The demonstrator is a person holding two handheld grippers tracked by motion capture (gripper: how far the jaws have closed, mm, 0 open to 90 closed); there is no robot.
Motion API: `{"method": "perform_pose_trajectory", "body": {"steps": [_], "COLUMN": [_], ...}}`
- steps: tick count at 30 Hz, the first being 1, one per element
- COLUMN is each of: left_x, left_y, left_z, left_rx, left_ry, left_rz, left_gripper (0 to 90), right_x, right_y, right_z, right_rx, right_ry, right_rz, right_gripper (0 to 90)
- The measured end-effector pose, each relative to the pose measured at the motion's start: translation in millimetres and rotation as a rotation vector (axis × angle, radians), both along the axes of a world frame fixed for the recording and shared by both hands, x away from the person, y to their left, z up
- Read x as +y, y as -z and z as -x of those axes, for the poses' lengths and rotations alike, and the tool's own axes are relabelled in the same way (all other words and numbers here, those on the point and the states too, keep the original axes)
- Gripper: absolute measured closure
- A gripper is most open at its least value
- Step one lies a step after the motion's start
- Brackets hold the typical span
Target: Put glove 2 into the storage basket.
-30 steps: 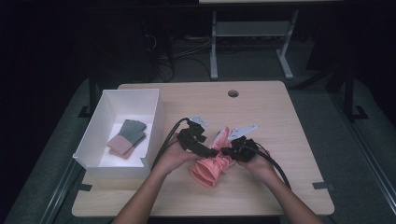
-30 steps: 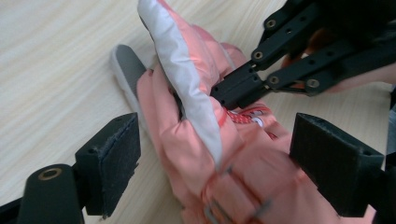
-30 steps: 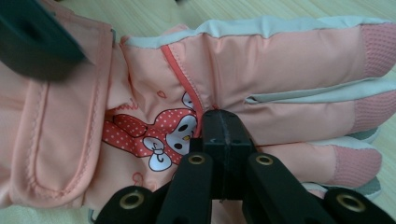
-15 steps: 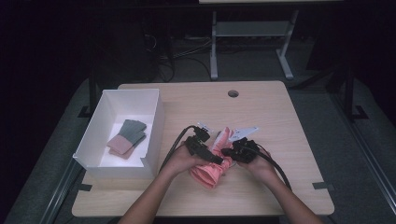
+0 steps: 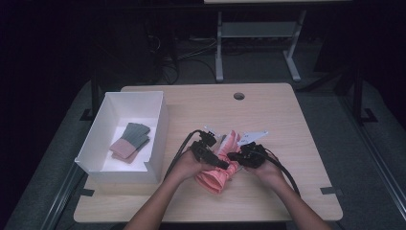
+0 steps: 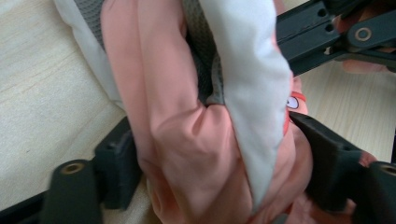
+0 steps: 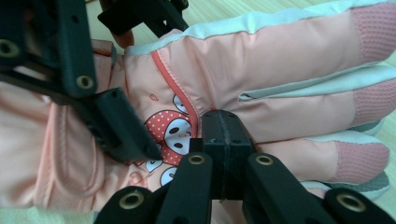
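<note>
Wooden table (image 5: 287, 124), white box (image 5: 158, 139) beside glove (image 5: 218, 177)

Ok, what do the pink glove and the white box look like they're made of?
Pink glove: smooth, faintly shiny woven shell, likely synthetic and padded, judging by soft folds; fingertips carry a textured pink patch. White box: matte, thin flat walls, probably cardboard or foam board; can't tell which.

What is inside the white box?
The white box holds folded gloves, grey with pink cuffs. Its near wall hides the floor closest to the person.
</note>
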State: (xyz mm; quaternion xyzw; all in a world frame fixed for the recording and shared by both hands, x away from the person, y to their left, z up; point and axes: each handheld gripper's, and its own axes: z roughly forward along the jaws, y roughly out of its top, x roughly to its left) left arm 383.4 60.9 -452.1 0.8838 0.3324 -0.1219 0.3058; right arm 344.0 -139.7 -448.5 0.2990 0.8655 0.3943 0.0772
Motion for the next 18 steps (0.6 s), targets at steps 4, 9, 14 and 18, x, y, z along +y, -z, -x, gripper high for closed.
{"method": "perform_pose_trajectory", "body": {"steps": [4, 9, 14, 18], "left_x": [4.3, 6.1, 10.9, 13.6], "left_y": [3.2, 1.6, -0.7, -4.2], "left_z": [-3.4, -3.8, -6.2, -6.9], "left_rx": [0.046, 0.055, 0.082, 0.090], "left_ry": [-0.027, -0.032, -0.040, -0.038], "left_rz": [0.050, 0.070, 0.103, 0.114], "left_gripper": [42.9, 55.4, 61.2, 64.4], "right_x": [-5.7, -16.5, -38.0, -61.6], "right_y": [-3.2, -12.9, -22.4, -21.4], "right_z": [-0.3, 8.7, 19.3, 33.5], "right_rx": [0.007, 0.018, 0.010, -0.004], "right_ry": [-0.002, -0.001, 0.033, 0.081], "right_rz": [-0.032, -0.055, -0.081, -0.089], "right_gripper": [89.2, 76.5, 58.5, 43.2]}}
